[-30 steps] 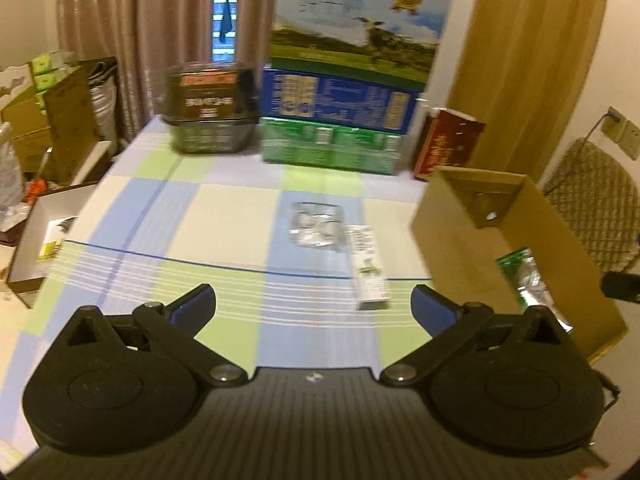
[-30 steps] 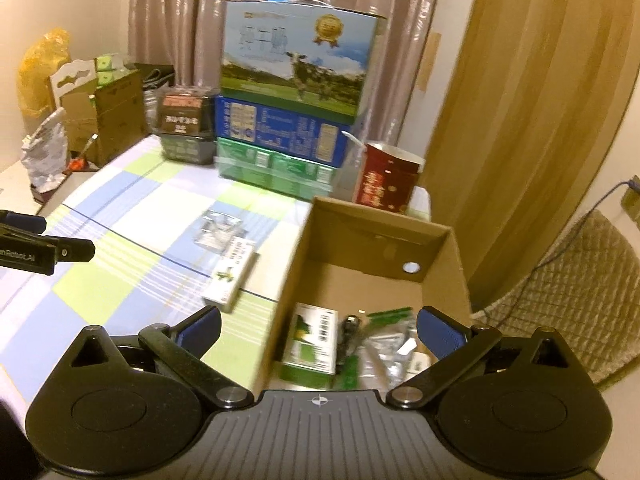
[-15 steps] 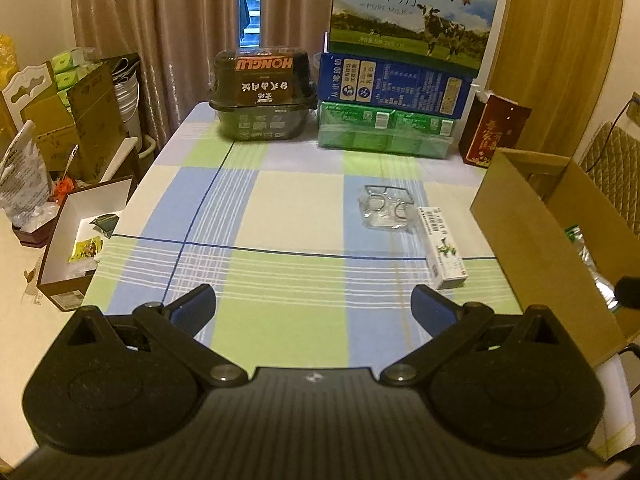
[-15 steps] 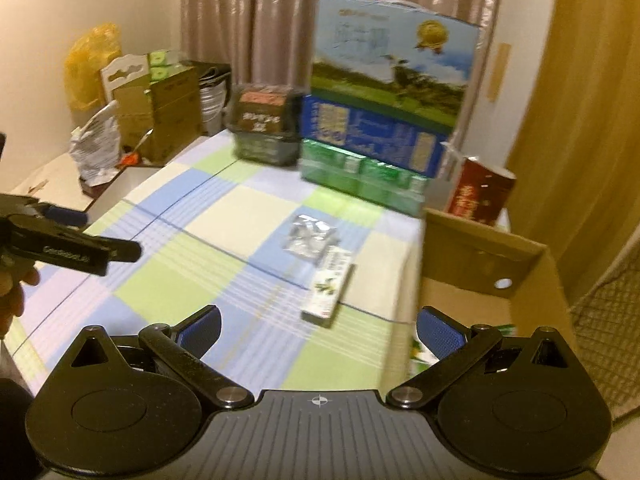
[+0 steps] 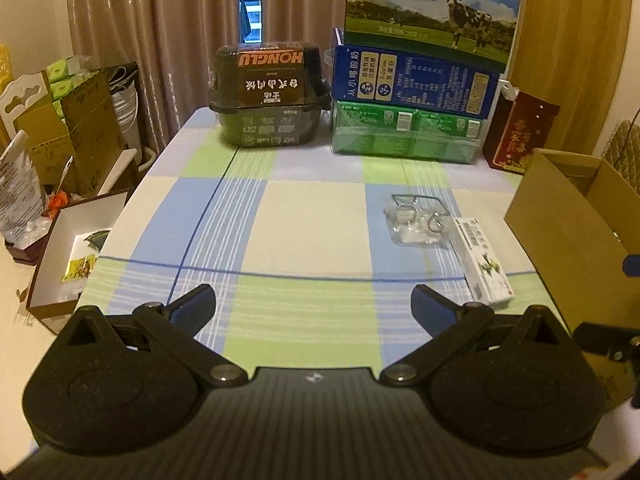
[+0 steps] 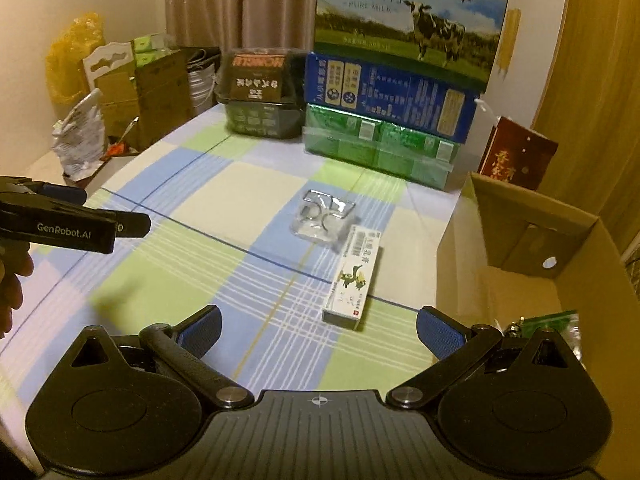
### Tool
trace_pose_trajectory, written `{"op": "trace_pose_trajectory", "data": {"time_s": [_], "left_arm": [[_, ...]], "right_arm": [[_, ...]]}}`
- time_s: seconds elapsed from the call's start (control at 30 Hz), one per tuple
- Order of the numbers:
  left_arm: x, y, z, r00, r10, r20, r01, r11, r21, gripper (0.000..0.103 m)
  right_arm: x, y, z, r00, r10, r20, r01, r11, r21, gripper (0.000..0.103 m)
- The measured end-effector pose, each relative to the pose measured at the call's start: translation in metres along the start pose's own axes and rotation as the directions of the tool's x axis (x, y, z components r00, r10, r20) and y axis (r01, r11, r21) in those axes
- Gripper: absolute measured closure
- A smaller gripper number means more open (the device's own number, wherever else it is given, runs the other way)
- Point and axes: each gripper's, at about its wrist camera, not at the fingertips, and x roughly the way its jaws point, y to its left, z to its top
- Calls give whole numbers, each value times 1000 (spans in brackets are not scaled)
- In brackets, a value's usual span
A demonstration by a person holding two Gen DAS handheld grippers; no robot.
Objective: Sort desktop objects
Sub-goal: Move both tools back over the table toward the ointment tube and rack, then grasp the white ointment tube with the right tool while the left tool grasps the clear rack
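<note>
A white carton with green print [image 5: 483,264] [image 6: 353,278] lies on the checked tablecloth, right of centre. Just beyond it rests a clear plastic packet holding metal rings [image 5: 418,220] [image 6: 322,220]. An open cardboard box [image 5: 568,236] [image 6: 532,256] stands at the table's right side, with green packets [image 6: 554,318] inside it. My left gripper [image 5: 314,308] hovers open over the table's near edge, holding nothing. My right gripper [image 6: 318,332] is open and empty too, near the carton and the box. In the right wrist view the left gripper [image 6: 72,226] shows at the far left.
Stacked milk cartons [image 5: 416,92] [image 6: 396,80], a dark bowl pack [image 5: 268,96] and a red box [image 5: 520,136] line the table's far edge. Left of the table, a low open box [image 5: 68,256], cardboard boxes [image 5: 64,128] and bags crowd the floor.
Both grippers have drawn back and risen. The right one swung left from over the cardboard box toward the table's middle. The carton and the packet have not moved.
</note>
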Motion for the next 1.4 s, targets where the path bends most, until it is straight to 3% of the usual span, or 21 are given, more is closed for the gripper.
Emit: {"op": "trace_pose_trajectory", "data": {"time_s": [0.13,0.2,0.3,0.43,0.73,0.93,1.07,1.4], "left_arm": [[23,-5,-2,999,0,40,-1,1000,19,1],[35,-8,-3,999,0,54,-2,1000,22,1],[53,-10,-4,999,-25,38,25,1000,2,1],[77,-12,-4,1000,-29,-5,29,1000,-12,1],[120,-19,3,999,-28,-20,29,999,37,1],[135,-21,3,998,-54,-22,55,997,51,1],[139,-24,0,997,-77,-29,79,995,62,1],[142,-18,4,998,-62,-14,62,997,35,1]], "right_arm": [[28,0,-5,1000,-14,27,13,999,29,3],[41,-1,-7,999,-21,35,19,999,48,8],[65,-9,-10,1000,-9,25,6,995,96,16],[93,-20,-14,1000,-27,10,26,994,111,20],[135,-41,-12,999,-48,-4,48,986,161,34],[154,-46,-10,999,-49,-22,53,982,180,48],[161,-44,-7,997,-63,-33,68,983,171,65],[173,-45,4,993,-120,-22,122,976,181,67]]}}
